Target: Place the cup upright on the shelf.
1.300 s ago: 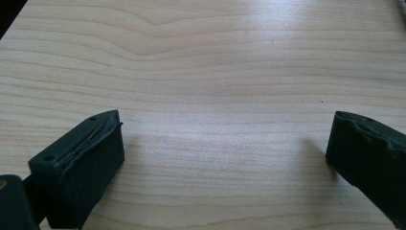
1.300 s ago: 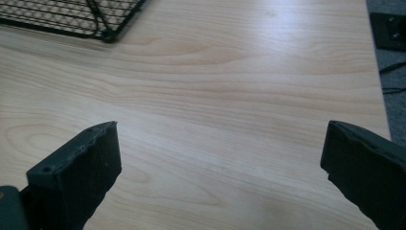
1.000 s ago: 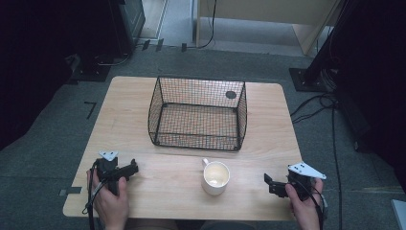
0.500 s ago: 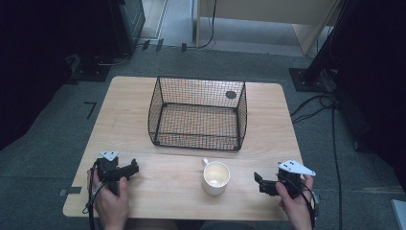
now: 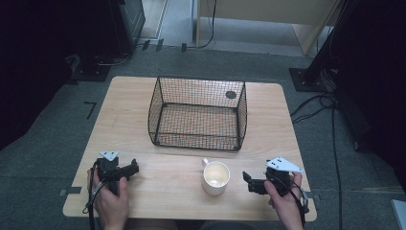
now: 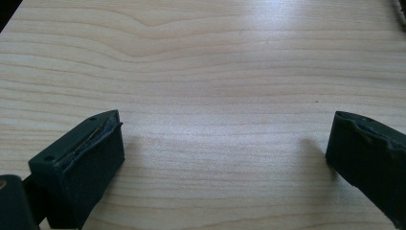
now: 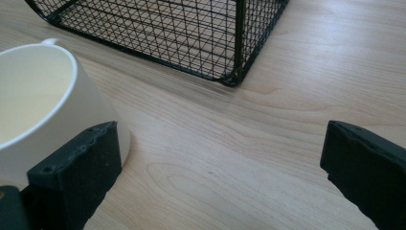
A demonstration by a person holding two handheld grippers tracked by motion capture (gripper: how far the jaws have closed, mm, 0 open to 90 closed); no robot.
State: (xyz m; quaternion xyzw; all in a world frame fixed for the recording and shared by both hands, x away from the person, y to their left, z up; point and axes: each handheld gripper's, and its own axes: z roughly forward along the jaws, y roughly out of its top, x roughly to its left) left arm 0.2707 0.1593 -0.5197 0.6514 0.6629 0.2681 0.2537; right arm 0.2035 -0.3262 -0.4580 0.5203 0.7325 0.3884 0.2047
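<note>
Where jaws intrude, mug point(image 7: 43, 105) half-hidden

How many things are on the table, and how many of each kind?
Mug: 1, cream-white
Wire basket: 1, black
Hand-held grippers: 2, left gripper and right gripper
Total: 4
</note>
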